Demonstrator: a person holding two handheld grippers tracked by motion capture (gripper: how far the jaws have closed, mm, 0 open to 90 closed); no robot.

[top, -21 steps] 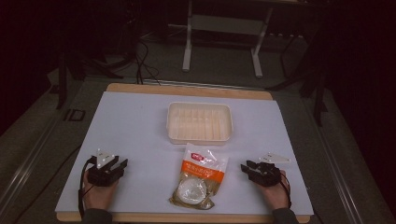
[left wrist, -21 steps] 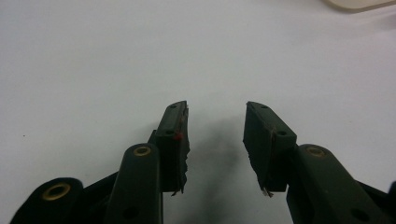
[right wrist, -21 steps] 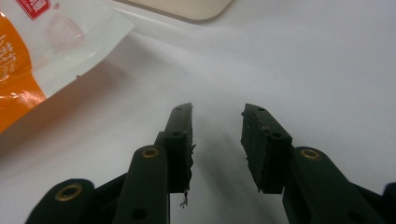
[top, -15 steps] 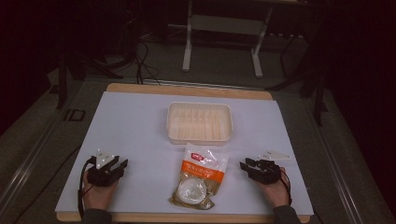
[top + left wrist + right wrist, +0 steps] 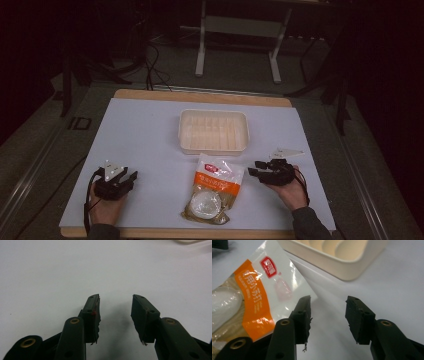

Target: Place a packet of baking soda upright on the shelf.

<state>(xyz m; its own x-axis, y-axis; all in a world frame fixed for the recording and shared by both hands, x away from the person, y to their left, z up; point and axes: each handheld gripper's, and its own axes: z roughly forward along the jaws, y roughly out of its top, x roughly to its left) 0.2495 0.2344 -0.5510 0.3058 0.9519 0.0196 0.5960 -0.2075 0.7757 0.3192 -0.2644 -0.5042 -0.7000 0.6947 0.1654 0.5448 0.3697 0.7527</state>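
While both hands rest low at the near corners of the white worktop (image 5: pixel 150 135), the orange-and-clear food packet (image 5: pixel 212 189) lies flat between them, just in front of the cream ribbed tray (image 5: pixel 213 131); that layout leaves either hand an easy reach. Nearest the packet is the right tool (image 5: pixel 256 168), angled toward its upper edge, jaws apart with nothing between them, probably to take the film by that edge; the left tool (image 5: pixel 129 178) sits well apart over bare surface, jaws likewise apart and empty.
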